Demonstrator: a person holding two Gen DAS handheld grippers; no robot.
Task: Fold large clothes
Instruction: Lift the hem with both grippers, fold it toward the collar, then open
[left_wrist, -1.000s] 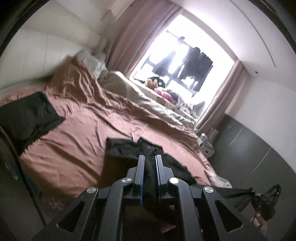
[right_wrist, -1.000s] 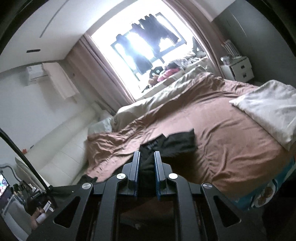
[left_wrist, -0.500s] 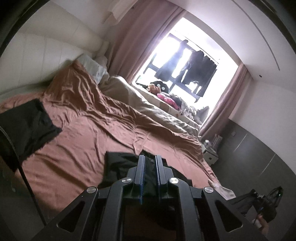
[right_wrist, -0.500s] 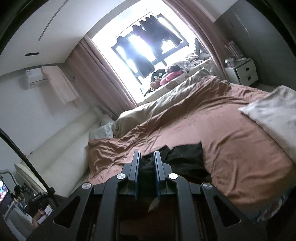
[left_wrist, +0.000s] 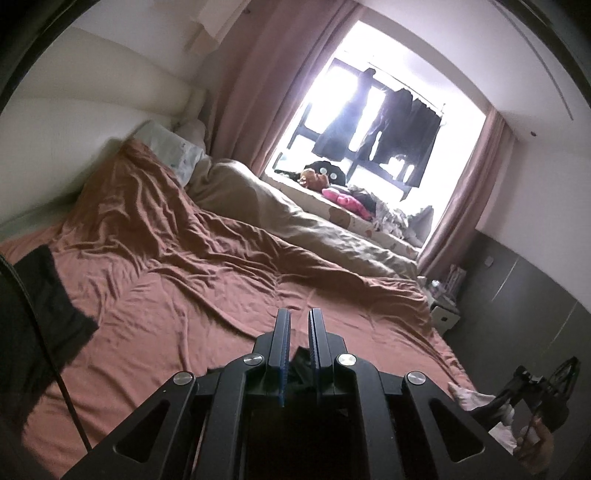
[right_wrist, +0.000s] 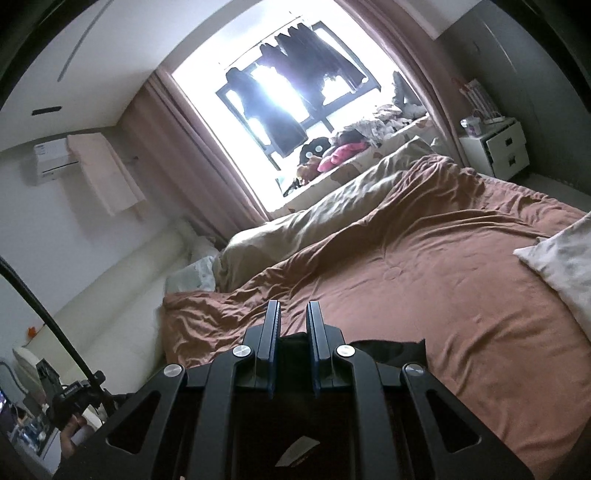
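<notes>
Rumpled brown bedding (left_wrist: 207, 295) stretches toward the window; the black garment (right_wrist: 388, 350) hangs low before both hand-held grippers, its long edge strung between left (left_wrist: 298, 332) and right (right_wrist: 292, 325), each clenched on it.

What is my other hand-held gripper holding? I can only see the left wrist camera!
Observer: The right hand-held gripper is shut on a black garment, with cloth pinched between its fingers.
Operator: Where does the rest of it go?
Observer: One corner of it sticks out to the right of the fingers, lying flat on the brown bedcover.
Operator: Is there anything on the wall I can't see?
Observer: Yes, a white air conditioner sits high on the wall, to the left of the window.
</notes>
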